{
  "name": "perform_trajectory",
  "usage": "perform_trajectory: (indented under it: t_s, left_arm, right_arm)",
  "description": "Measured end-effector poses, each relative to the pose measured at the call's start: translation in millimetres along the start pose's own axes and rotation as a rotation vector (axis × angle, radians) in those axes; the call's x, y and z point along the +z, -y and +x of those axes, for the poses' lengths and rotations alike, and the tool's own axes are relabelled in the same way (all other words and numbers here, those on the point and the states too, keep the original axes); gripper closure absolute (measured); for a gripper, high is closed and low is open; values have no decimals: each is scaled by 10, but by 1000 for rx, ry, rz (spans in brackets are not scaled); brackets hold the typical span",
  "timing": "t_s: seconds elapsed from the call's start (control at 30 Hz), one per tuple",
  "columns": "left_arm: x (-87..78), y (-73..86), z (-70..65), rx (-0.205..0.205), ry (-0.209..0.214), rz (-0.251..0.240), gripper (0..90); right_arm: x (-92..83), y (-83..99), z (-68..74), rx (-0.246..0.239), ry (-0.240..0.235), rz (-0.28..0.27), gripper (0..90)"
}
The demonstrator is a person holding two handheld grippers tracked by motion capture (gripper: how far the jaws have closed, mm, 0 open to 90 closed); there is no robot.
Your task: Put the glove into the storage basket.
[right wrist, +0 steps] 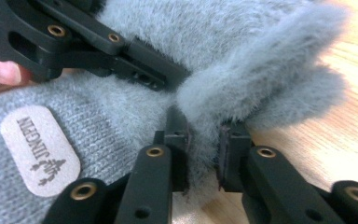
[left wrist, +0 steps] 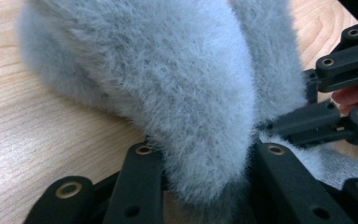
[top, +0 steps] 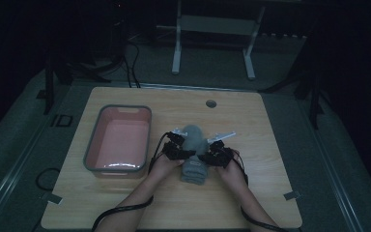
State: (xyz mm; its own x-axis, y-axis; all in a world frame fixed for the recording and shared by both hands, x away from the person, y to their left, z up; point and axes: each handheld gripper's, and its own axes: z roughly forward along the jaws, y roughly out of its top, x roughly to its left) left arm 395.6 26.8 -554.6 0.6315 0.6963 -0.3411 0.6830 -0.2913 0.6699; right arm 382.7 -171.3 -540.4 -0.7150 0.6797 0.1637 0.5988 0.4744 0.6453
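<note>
High view: the grey fuzzy hat point(top: 193, 154) is seen mid-table beside the empty pink bin point(top: 118, 140), not yet binned; left gripper view: the left gripper point(left wrist: 205, 186) is pinched on its fur; right gripper view: the right gripper point(right wrist: 203, 154) is likewise clamped on fur.

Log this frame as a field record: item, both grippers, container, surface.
item: grey fuzzy knit garment with a beige brand patch, lying mid-table
left gripper: shut on the fluffy trim of the garment
right gripper: shut on the fluffy trim from the opposite side
container: pink bin with grey rim, left of the garment, nothing seen inside
surface: wooden table
</note>
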Motion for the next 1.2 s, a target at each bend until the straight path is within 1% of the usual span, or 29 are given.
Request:
perform_trajectory:
  t_s: [0.03, 0.07, 0.1, 0.17, 0.23, 0.37, 0.5, 0.63, 0.73, 0.8, 0.83, 1.0, 1.2]
  left_arm:
    - [0, 0, 0, 0, 0, 0, 747]
    - [-20, -22, -28, 18, -7, -5, 747]
    - [-32, -33, -35, 27, -9, -3, 758]
    - [-67, -64, -53, 35, -12, -4, 761]
    - [-109, -89, -78, 29, -12, -16, 762]
    - [-229, -156, -143, 52, -27, -40, 762]
    - [-368, -248, -216, 64, -26, -73, 762]
    - [-520, -366, -275, 91, -22, -92, 762]
    - [-621, -432, -286, 95, -16, -99, 762]
    - [-693, -472, -293, 103, -22, -104, 762]
    - [-731, -492, -295, 113, -26, -103, 762]
    - [-934, -596, -278, 112, -31, -123, 762]
    - [-1212, -729, -243, 123, -51, -146, 762]
  right_arm:
    - [0, 0, 0, 0, 0, 0, 790]
    - [-7, 1, 8, 2, 3, -7, 796]
    - [-33, -6, 32, -5, 16, -17, 806]
    - [-56, -15, 31, 2, 13, -28, 813]
    - [-93, -30, 38, 7, 8, -44, 817]
    - [-181, -84, 81, -2, 12, -65, 819]
    - [-326, -174, 134, -11, 20, -98, 820]
    - [-491, -290, 195, -27, 29, -125, 821]
    - [-580, -371, 237, -40, 33, -139, 821]
    - [-623, -428, 263, -48, 32, -148, 821]
    - [-639, -459, 277, -56, 31, -149, 821]
    - [-725, -637, 363, -79, 28, -170, 822]
    - [-821, -898, 489, -117, 31, -190, 823]
